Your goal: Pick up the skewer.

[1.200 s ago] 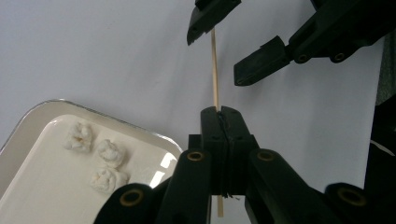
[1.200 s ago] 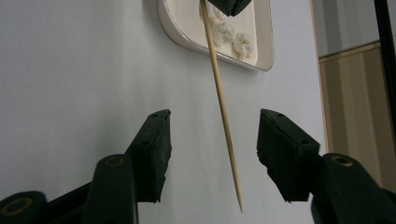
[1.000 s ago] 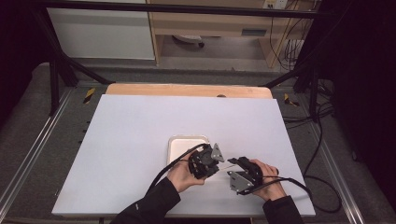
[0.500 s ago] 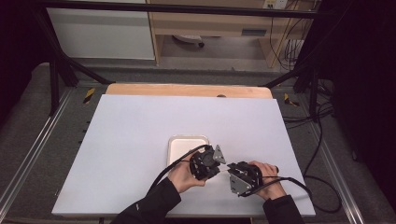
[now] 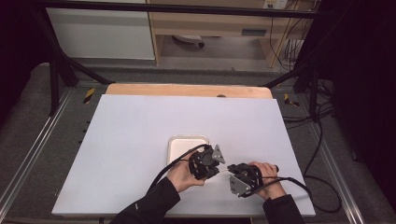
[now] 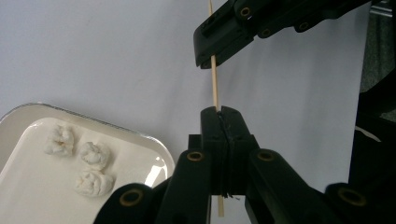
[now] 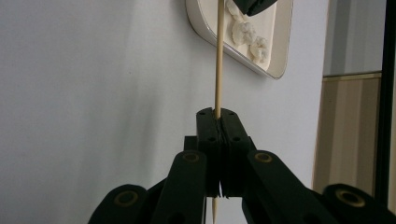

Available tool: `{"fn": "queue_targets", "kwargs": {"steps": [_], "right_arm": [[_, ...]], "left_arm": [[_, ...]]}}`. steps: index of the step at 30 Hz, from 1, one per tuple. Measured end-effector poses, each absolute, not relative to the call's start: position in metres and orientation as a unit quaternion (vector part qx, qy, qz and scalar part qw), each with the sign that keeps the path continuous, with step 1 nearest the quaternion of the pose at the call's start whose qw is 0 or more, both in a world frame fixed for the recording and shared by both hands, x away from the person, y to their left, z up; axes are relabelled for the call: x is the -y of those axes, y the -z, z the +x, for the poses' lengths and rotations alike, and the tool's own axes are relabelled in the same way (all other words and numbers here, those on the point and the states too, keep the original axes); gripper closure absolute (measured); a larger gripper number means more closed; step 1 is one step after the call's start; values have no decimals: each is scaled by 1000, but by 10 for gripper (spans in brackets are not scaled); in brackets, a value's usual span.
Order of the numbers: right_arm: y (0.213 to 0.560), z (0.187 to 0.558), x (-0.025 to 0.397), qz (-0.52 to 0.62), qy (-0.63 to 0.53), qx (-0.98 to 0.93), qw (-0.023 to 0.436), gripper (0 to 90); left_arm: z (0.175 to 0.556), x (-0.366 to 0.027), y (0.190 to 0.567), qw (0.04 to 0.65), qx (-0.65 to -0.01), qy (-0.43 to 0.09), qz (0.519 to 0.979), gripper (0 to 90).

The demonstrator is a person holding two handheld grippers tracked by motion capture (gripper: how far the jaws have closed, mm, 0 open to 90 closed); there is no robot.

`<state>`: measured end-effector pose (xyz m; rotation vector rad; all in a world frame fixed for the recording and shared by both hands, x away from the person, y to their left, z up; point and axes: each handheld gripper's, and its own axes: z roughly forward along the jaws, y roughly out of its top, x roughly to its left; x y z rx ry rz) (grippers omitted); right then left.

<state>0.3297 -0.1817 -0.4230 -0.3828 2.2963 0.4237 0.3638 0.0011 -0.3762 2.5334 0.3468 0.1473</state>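
High view: both my grippers meet near the front edge of the white table (image 5: 140,140). Left gripper (image 5: 215,158) sits just at the front right corner of the tray (image 5: 173,144); right gripper (image 5: 232,171) faces it from the right. A thin skewer (image 5: 225,170) bridges the short gap between them. I read this as a two-point hold to keep the stick from flexing or rolling.

Left gripper view: left gripper (image 6: 223,116) has its jaws pressed together on the skewer (image 6: 214,79), which runs up into the right gripper (image 6: 215,49) beyond. Tray (image 6: 100,123) is just to the side with three pale dough-like lumps (image 6: 86,168) in it, well within reach. Probably staged there for spearing.

Right gripper view: right gripper (image 7: 218,116) is likewise clamped shut on the skewer (image 7: 218,60), with a short tail poking out below the jaws. Stick points at the tray (image 7: 224,51) and the lumps (image 7: 245,32); the far end goes under the other gripper's black tip, so I can't see the point. Both grips are close together, and I'd judge one must let go before any threading.
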Motion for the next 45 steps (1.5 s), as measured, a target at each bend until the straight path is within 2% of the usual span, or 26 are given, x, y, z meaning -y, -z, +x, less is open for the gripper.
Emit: {"fn": "queue_targets", "kwargs": {"steps": [4,10,14,20,24,34,45], "right_arm": [[421,329,181,-150,-164,-897,383,892],[417,330,180,-158,-133,-893,400,892],[414,330,178,-166,-108,-889,413,892],[412,331,169,-193,-77,-883,421,892],[410,329,166,-191,-63,-882,426,892],[409,328,162,-203,-49,-879,428,892],[407,328,158,-207,-49,-875,435,891]], "left_arm": [[367,-4,376,287,-130,-50,948,879],[372,-6,375,235,-138,-57,960,621],[375,-6,375,216,-142,-51,965,561],[377,4,377,194,-143,-54,969,597],[376,10,379,184,-134,-49,972,709],[374,17,380,170,-132,-64,974,868],[370,14,381,180,-148,-88,968,891]]}}
